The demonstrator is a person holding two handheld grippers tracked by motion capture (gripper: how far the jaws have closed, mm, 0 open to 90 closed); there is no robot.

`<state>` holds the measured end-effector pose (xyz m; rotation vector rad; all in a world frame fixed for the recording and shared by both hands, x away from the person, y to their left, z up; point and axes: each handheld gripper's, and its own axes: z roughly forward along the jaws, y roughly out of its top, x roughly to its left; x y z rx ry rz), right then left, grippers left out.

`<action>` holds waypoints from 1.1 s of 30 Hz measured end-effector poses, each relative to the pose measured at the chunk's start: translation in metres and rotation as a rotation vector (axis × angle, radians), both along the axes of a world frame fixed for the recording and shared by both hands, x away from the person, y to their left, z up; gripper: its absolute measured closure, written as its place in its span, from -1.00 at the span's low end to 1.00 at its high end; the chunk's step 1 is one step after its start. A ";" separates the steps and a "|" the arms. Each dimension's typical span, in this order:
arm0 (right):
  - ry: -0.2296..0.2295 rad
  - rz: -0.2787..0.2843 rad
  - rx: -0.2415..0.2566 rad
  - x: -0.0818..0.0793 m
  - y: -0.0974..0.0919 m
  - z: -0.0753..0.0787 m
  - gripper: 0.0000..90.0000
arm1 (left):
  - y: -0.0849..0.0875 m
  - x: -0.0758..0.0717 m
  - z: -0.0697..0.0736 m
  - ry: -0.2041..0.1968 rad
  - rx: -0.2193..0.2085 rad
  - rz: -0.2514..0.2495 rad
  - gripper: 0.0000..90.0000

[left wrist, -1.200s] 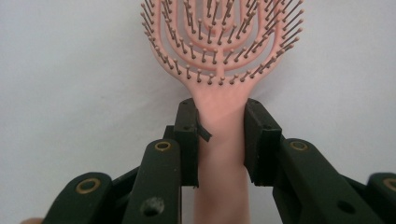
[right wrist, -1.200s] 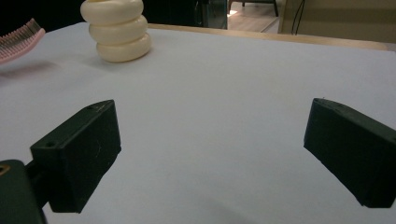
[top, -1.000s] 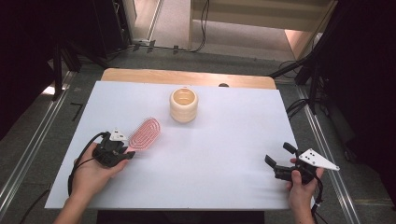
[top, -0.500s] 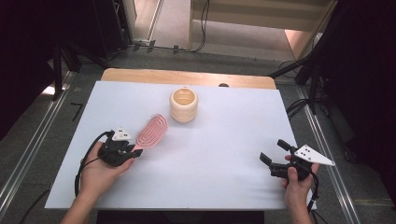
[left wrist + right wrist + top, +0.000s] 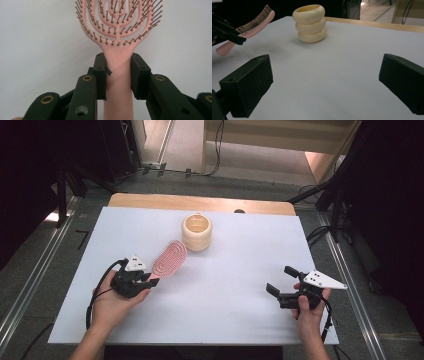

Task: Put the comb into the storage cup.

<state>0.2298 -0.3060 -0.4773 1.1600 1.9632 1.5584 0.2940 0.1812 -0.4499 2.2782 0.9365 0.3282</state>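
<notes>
Overhead, the brush [image 5: 169, 258] is held by its handle in the left gripper [image 5: 145, 281], head raised over the white desk [image 5: 235, 320] and aimed toward the cup [image 5: 196, 232]; the right gripper [image 5: 279, 285] is seen well apart, jaws wide and empty.

Along the left gripper's jaws, the brush neck [image 5: 117, 60] is clamped between both pads; it is judged light, stiff and smooth, best taken there.

From the right gripper view, the ribbed cup [image 5: 310, 23] is shown upright, nothing blocking it.
</notes>
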 end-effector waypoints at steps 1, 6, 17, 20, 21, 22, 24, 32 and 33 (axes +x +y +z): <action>0.003 0.003 0.000 0.000 0.002 0.001 -1.00 | -0.001 0.000 0.001 -0.004 -0.003 -0.002 0.57; 0.005 0.025 0.013 0.004 0.016 0.008 -1.00 | -0.007 0.000 0.003 -0.007 -0.004 -0.014 0.57; 0.061 0.024 0.048 0.016 0.045 0.015 -1.00 | -0.019 -0.001 0.006 -0.026 -0.009 -0.034 0.57; 0.062 0.041 0.052 0.018 0.053 0.017 -1.00 | -0.023 -0.001 0.007 -0.028 -0.015 -0.037 0.57; 0.063 0.043 0.054 0.019 0.056 0.017 -1.00 | -0.024 -0.001 0.008 -0.032 -0.019 -0.036 0.57; 0.063 0.051 0.055 0.021 0.059 0.018 -1.00 | -0.025 -0.001 0.008 -0.035 -0.023 -0.037 0.57; 0.070 0.058 0.061 0.023 0.065 0.019 -1.00 | -0.027 -0.001 0.008 -0.036 -0.026 -0.041 0.57; 0.083 0.082 0.067 0.031 0.082 0.024 -1.00 | -0.037 -0.003 0.007 -0.044 -0.022 -0.061 0.57; 0.084 0.084 0.068 0.032 0.084 0.024 -1.00 | -0.038 -0.003 0.006 -0.042 -0.025 -0.061 0.57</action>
